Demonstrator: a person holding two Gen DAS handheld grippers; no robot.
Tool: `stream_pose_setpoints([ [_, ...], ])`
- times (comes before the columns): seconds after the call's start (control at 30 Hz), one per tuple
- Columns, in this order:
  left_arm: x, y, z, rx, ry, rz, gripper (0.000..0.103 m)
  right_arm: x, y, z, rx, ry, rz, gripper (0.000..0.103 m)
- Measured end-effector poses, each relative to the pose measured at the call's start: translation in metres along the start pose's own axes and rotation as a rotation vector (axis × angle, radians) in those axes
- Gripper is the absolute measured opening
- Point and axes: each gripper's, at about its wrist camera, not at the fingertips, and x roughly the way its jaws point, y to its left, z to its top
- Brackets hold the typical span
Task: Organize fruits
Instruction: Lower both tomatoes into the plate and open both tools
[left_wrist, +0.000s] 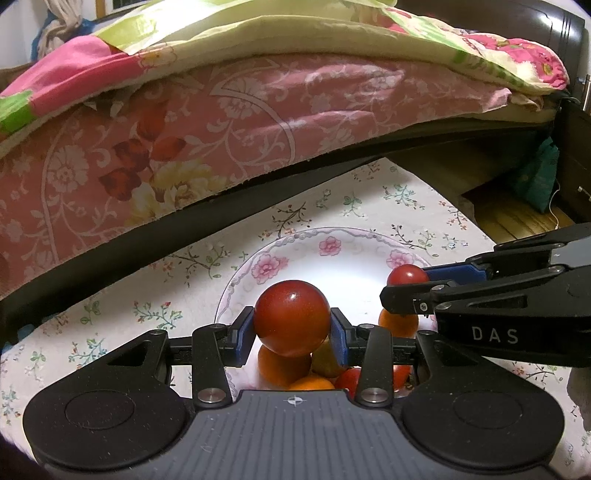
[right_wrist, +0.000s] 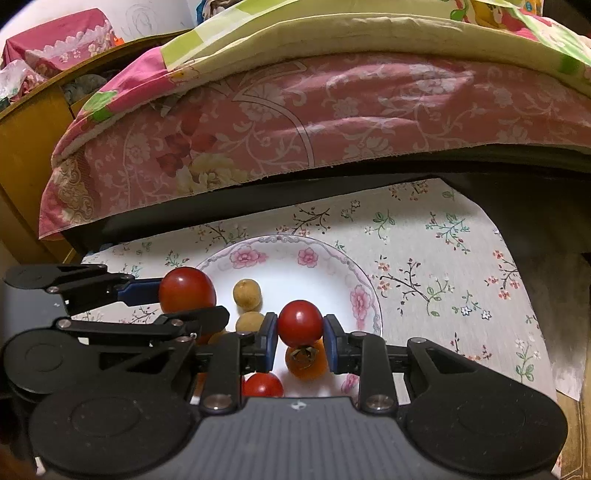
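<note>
I have both grippers over the plate (right_wrist: 364, 291), each clamped on one red tomato. My left gripper (left_wrist: 291, 332) pinches the larger tomato (left_wrist: 291, 317) between its blue pads (left_wrist: 243, 338), held above the pile; in the right wrist view the same gripper (right_wrist: 184, 299) comes in from the left with that tomato (right_wrist: 187, 290) in its grip. My right gripper (right_wrist: 300, 338) holds the smaller tomato (right_wrist: 299, 323) squarely between its pads, just over the plate's near half; from the left wrist view it (left_wrist: 406, 284) reaches in from the right with its tomato (left_wrist: 408, 275) showing above the lower finger.

So two tomatoes are in the grippers. On the plate I count, from the right wrist view, two small tan round fruits (right_wrist: 246, 294) — one behind the other — one orange fruit with a dried calyx (right_wrist: 306, 360) directly under my right gripper's tomato, and one more red tomato (right_wrist: 262, 384) near the bottom, partly hidden by the gripper body. The left wrist view shows orange fruits (left_wrist: 280, 365) and a yellowish one (left_wrist: 325, 360) under my left gripper, but they overlap and I cannot count them exactly.

The plate is white with pink flowers on its rim and sits on a floral tablecloth (right_wrist: 443, 258), in front of a bed with a pink floral sheet (right_wrist: 295, 122).
</note>
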Motion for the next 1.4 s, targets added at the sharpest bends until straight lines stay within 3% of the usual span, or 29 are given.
stream_pose_setpoints([
  [0.77,0.006,0.005,0.002,-0.015,0.010,0.009,0.052,0.007,0.001,0.003,-0.010,-0.013,0.000,0.028],
  [1.4,-0.013,0.004,0.000,-0.018,-0.007,0.034,0.065,-0.007,0.004,0.003,-0.009,-0.046,-0.009,0.028],
])
